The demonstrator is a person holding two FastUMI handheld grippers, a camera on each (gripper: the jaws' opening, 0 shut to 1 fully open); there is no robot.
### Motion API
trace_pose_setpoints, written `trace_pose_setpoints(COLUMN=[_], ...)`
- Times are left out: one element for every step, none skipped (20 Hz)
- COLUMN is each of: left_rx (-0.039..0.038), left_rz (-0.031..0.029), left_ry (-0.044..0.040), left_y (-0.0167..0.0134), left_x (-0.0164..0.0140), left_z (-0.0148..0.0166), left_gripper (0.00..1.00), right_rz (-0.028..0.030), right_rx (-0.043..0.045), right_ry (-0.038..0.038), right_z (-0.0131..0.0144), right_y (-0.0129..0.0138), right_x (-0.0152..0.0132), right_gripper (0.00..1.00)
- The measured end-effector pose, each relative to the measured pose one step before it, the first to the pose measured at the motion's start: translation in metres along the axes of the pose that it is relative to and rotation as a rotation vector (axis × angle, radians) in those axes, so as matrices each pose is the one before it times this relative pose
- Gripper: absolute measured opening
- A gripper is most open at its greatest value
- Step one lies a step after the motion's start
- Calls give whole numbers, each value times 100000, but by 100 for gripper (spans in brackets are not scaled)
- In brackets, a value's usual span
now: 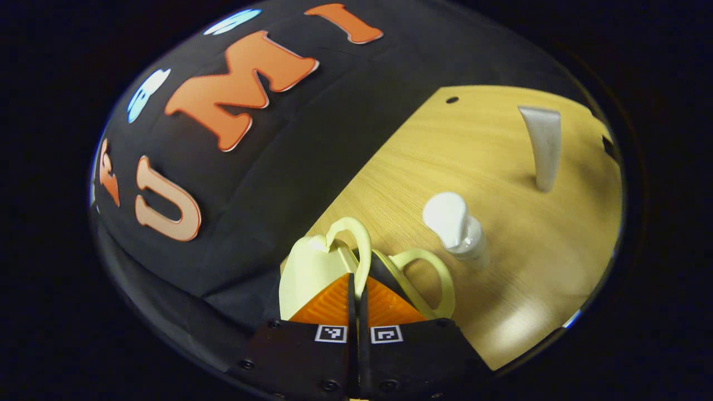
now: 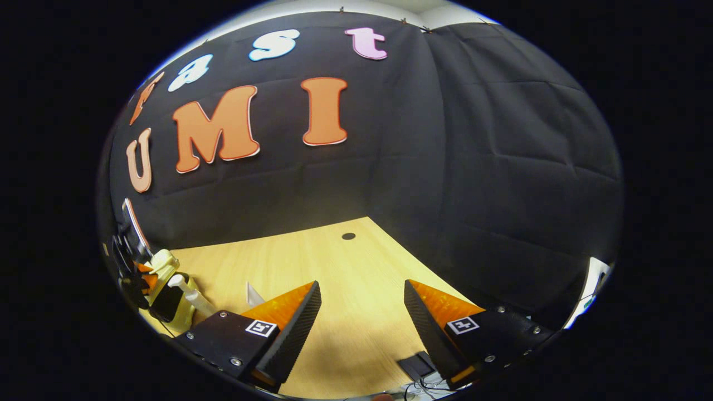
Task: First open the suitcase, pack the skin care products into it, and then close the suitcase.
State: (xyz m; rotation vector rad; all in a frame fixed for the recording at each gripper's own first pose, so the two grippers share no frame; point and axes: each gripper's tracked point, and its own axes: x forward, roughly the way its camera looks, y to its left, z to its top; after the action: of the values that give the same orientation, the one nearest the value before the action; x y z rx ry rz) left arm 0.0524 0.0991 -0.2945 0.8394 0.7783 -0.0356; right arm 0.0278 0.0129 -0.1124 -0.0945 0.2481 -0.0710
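In the left gripper view, the left gripper [image 1: 356, 289] pinches the pale yellow suitcase's [image 1: 303, 273] handle [image 1: 356, 245], its fingers nearly together. Right of the suitcase on the wooden table [image 1: 501, 167] stand a white pump bottle [image 1: 459, 228], then a grey tube [image 1: 543, 145] farther off. The right gripper view shows the right gripper [image 2: 362, 312] spread wide, holding nothing, above bare table right of the suitcase.

My right gripper [image 2: 362, 312] with fingers wide apart above the wooden table [image 2: 312, 262], at far left I see the left gripper [image 2: 133, 281] at a pale yellow suitcase [image 2: 167, 278], white pump bottle [image 2: 192, 298] beside it
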Motion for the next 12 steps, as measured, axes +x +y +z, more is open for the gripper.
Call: trace_pose_setpoints(left_rx=[-5222,-5251,-4401,-3732,-3538,-3495,-3469,-3434,-2922,-2096,-1324,-729], left_rz=[-1670,-1190,-1239,-263,-82,-288,-717,-872,-459,-209,107,282], left_ry=[-864,-1018,-801,-863,-901,-704,-576,-647,-830,-783,-617,-512], left_y=[1052,1093,1057,1053,518,620,531,613,1273,1143,1024,1061], left_x=[-363,-256,-528,-251,-294,-165,-130,-73,-377,-306,-104,-11], left_z=[690,628,600,466,38,13,-105,-6,121,157,-151,-111], left_gripper=[1,1,1,1,1,1,1,1,1,1,1,1], right_rz=[2167,1995,1935,1642,1833,1519,1539,879,695,328,294,-220], right_rx=[-260,-64,-128,-190,-87,154,435,654,747,968,866,469], right_ry=[-1314,-1402,-1339,-949,-503,-108,-204,-315,-61,-218,-539,-591], right_z=[661,714,652,512,408,359,376,399,246,341,368,419], right_y=[1041,1056,1012,981,1096,1054,1119,1052,823,931,1002,880], right_x=[199,131,411,327,467,497,378,253,275,93,24,-23], right_gripper=[95,95,95,95,95,95,95,95,95,95,95,95])
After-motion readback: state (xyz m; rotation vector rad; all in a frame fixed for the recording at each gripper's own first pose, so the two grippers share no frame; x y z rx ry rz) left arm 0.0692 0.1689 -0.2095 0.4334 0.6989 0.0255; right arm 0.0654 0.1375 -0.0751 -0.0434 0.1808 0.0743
